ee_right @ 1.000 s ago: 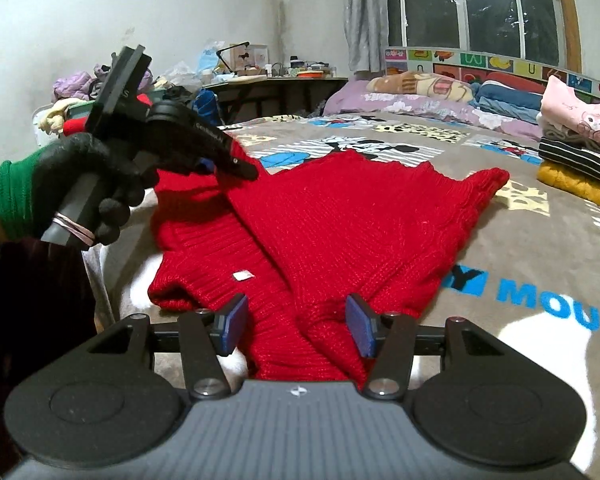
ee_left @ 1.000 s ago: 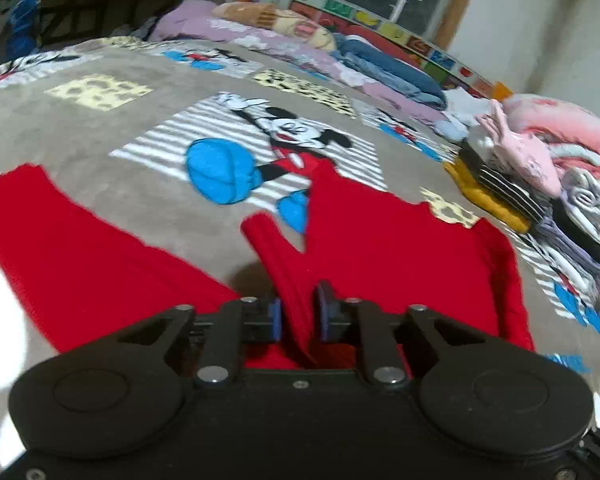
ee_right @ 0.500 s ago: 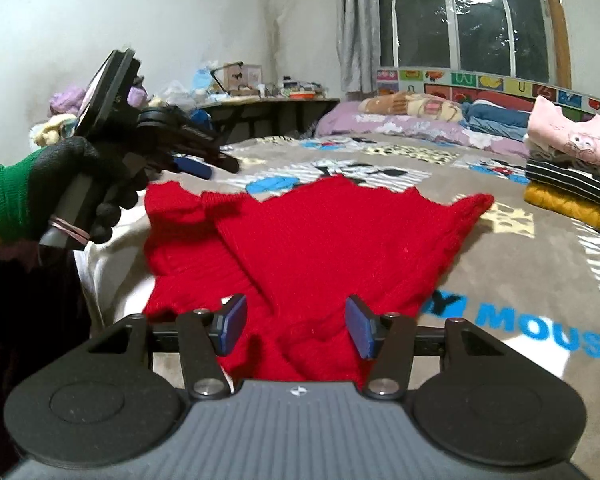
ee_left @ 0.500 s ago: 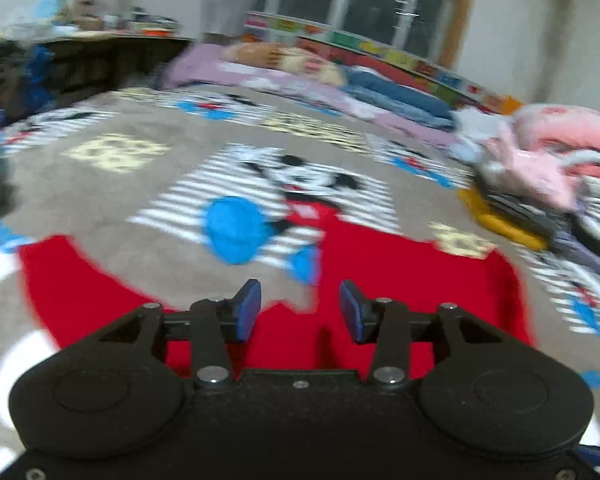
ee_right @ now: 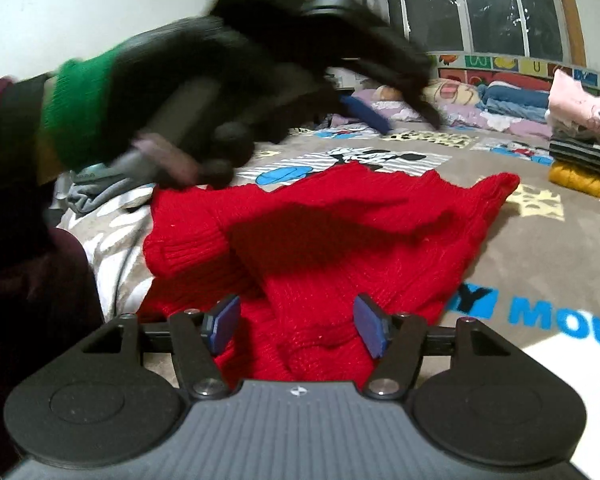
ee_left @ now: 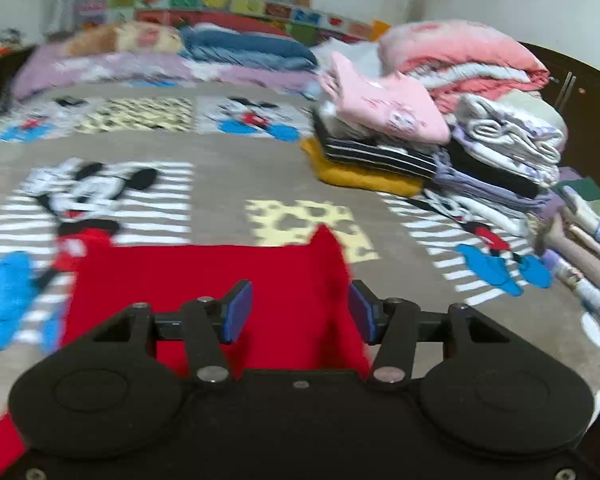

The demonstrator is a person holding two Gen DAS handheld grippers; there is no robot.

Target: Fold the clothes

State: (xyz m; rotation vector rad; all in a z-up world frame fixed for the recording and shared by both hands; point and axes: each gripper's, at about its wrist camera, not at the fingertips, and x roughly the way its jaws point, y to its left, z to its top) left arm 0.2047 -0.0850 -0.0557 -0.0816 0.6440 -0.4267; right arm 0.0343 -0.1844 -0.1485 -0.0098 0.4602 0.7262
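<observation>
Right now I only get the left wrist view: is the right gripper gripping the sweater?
Observer: No. The right gripper's jaws are opening, and the sweater's near hem lies between them, unpinched.
Operator: Where's the left hand?
Observer: The gloved left hand hovers, blurred, above the sweater's left side.
Operator: What's at that left edge?
Observer: A ribbed cuff lies there.
</observation>
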